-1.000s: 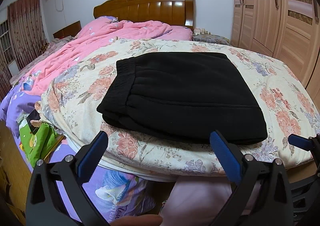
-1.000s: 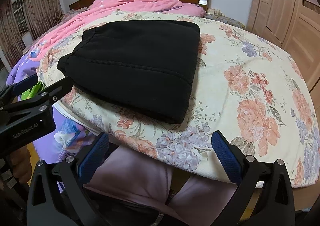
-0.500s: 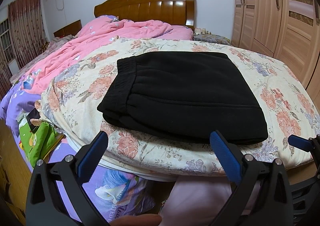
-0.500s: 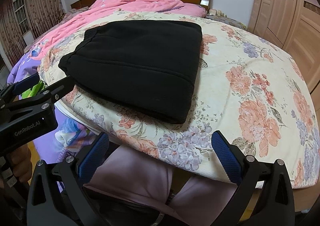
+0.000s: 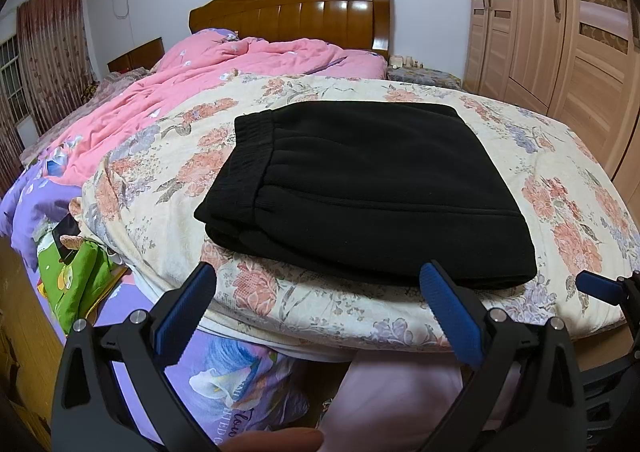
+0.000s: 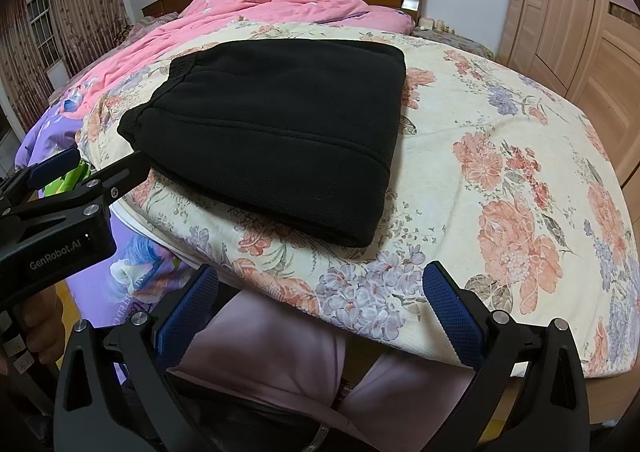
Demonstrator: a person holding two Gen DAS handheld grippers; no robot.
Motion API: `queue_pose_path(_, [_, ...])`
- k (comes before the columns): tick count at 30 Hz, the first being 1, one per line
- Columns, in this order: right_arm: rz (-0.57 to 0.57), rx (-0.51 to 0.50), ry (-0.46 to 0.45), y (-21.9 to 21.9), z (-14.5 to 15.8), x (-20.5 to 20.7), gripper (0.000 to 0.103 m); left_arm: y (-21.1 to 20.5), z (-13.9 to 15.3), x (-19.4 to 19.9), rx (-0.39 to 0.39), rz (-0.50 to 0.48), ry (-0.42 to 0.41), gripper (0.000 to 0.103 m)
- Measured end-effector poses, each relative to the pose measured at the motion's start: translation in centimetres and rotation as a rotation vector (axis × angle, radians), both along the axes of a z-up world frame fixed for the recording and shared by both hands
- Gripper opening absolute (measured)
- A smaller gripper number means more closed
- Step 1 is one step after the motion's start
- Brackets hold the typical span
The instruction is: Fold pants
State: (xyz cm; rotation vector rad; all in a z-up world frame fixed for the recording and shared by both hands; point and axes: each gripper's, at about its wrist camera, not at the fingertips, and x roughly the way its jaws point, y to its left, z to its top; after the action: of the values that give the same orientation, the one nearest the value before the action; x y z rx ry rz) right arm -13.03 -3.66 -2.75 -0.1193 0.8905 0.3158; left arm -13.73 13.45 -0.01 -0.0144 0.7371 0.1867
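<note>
Black pants lie folded into a thick rectangle on the floral bedspread, waistband at the left. They also show in the right wrist view. My left gripper is open and empty, held off the near edge of the bed just short of the pants. My right gripper is open and empty, off the near bed edge, to the right of the pants. The left gripper's body shows at the left in the right wrist view.
A pink quilt lies at the back left before a wooden headboard. Wardrobes stand at the right. A purple sheet and green item hang at the bed's left edge. The person's pink-clad legs are below.
Both grippers have stayed open and nearly still. The views have shifted very slightly; the pants have not moved.
</note>
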Motion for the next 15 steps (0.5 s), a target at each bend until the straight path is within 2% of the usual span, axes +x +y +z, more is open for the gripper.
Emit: queue_pose_path(15, [0.001, 0.0, 0.0, -0.05, 0.0, 0.02, 0.098, 0.07, -0.07, 0.0, -0.005, 0.005, 0.004, 0.102])
